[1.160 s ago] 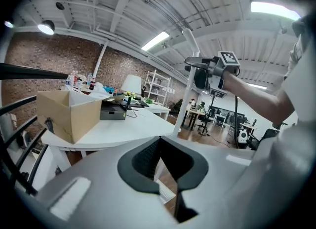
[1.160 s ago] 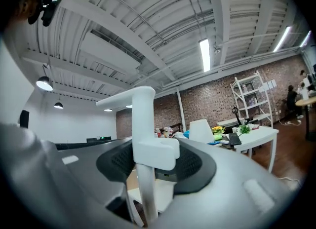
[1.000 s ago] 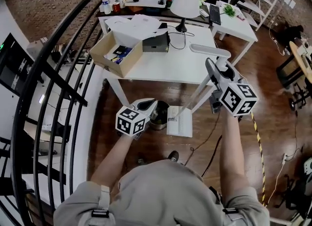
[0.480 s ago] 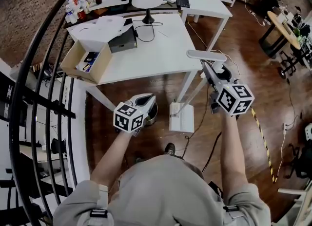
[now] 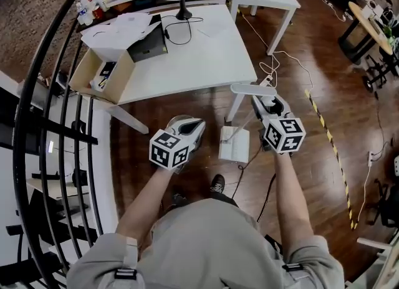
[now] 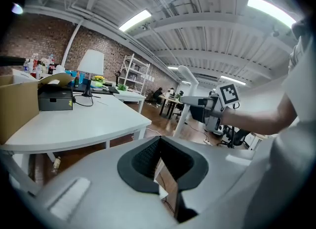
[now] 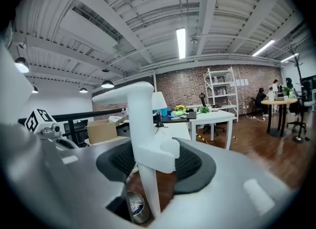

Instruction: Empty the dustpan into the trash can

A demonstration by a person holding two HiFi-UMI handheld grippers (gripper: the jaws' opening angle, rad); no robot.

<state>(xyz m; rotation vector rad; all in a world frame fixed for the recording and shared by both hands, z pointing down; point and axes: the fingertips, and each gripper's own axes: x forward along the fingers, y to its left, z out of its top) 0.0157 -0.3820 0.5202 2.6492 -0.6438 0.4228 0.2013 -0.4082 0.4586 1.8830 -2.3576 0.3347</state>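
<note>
Holds left tool [image 5: 187, 133] idle, jaws slightly apart, nothing between. Spots trash can [image 7: 134, 207] on the floor [image 5: 318, 157], near the dustpan [image 5: 235, 144], mostly hidden under the left tool in head view. Clamps right tool [image 5: 267, 108] on the dustpan's long upright handle, pan low by the floor, not over the can yet. Looks like mid-carry. Bring pan lip above the can's mouth first, then tilt slowly. Grip tight so handle doesn't twist or spill.
</note>
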